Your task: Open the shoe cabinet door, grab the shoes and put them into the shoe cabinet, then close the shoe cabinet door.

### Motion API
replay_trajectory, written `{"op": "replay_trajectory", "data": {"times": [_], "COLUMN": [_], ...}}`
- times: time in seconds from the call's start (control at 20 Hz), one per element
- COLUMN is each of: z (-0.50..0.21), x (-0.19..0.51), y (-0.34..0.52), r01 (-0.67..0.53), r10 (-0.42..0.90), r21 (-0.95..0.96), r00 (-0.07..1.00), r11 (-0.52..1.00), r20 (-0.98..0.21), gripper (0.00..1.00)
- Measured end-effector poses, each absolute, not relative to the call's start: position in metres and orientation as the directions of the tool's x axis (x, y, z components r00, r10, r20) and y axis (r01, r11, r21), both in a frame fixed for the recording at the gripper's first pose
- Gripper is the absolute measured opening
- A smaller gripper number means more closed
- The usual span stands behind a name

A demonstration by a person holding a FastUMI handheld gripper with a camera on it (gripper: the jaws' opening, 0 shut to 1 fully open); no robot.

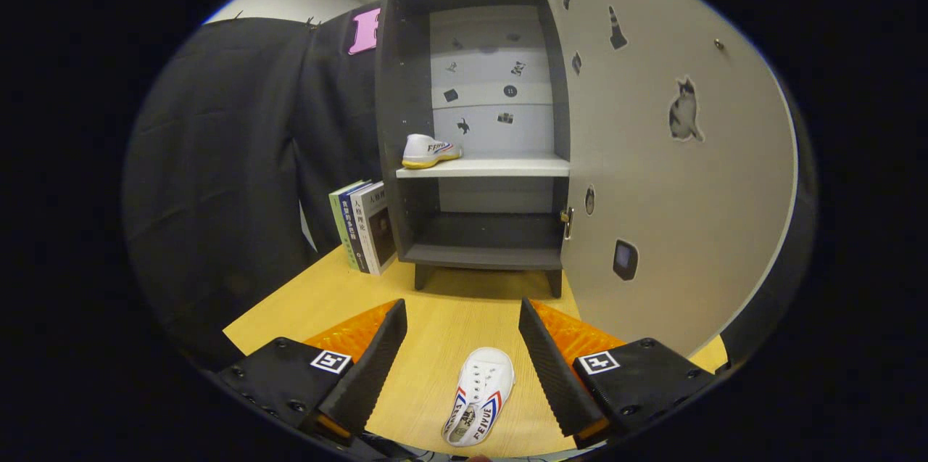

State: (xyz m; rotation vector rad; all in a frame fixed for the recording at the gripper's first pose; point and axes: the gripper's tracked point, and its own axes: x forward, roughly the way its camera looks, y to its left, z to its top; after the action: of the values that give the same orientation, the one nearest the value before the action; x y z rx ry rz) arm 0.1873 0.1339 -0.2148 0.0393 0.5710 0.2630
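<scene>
Cabinet door (674, 157) is swung wide open to the right, so step 1 looks done & the inside of the shoe cabinet (478, 135) is reachable. One white shoe (430, 151) w/ yellow sole sits on the middle shelf (500, 166), at its left end, leaving room beside it, prob. for its mate. Second shoe (480, 395), white w/ red-blue stripes, lies on the table (449, 317) sole-down, toe pointing toward the cabinet, between the claw (462, 353) fingers. Claw is spread wide, fingers either side of the shoe, not touching it; looks lined up for a grab across the shoe's width. Writing: side of table shoe reads approx. "FEIYUE"; shelf shoe has similar lettering, too small to confirm. Books (365, 226) stand upright just left of the cabinet, leaning on it; spine text is there but not legible enough. Door & back panel carry small stickers, incl. a cat (684, 110). Bottom shelf looks bare.
</scene>
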Motion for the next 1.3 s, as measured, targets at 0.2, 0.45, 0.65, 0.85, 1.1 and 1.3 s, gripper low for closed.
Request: {"op": "replay_trajectory", "data": {"times": [0.2, 0.45, 0.65, 0.85, 1.1, 1.3], "z": [-0.252, -0.301, -0.332, -0.362, -0.394, -0.414], "x": [0.188, 0.181, 0.176, 0.168, 0.154, 0.145], "y": [0.138, 0.145, 0.147, 0.150, 0.150, 0.152], "r01": [-0.232, -0.236, -0.231, -0.222, -0.227, -0.220], "r10": [0.260, 0.270, 0.268, 0.271, 0.267, 0.267], "r21": [0.125, 0.144, 0.154, 0.172, 0.175, 0.188], "r00": [0.763, 0.685, 0.631, 0.572, 0.482, 0.423], "r11": [0.965, 0.961, 0.961, 0.960, 0.958, 0.957], "r20": [-0.591, -0.677, -0.728, -0.774, -0.834, -0.866], "gripper": [0.97, 0.98, 0.97, 0.97, 0.98, 0.98]}}
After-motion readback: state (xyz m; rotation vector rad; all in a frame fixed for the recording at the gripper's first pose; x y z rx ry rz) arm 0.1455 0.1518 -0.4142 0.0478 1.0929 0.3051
